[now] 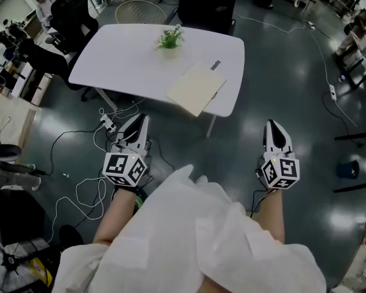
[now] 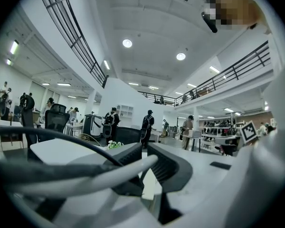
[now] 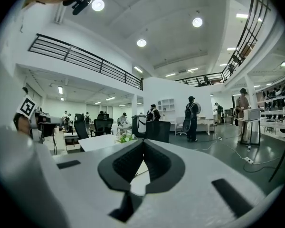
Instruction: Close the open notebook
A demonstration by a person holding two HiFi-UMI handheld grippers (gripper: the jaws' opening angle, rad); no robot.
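Nearest the camera we see a white garment (image 1: 195, 243), from which two bare forearms reach forward, well apart and roughly parallel. Each hand holds its tool level, pointing towards the table (image 1: 122, 60). The left gripper (image 1: 139, 121) has its jaws together at the tips with nothing between them (image 2: 145, 148). The right gripper (image 1: 272, 127) is likewise closed and empty (image 3: 143, 142). The notebook (image 1: 196, 89) lies flat and skewed near the table's near right edge, ahead of both grippers and touched by neither. We cannot tell whether its cover is open. A small grey object (image 1: 215, 65) sits at its far corner, and a potted plant (image 1: 169, 39) stands beyond. Cables (image 1: 85, 194) trail over the floor at left.
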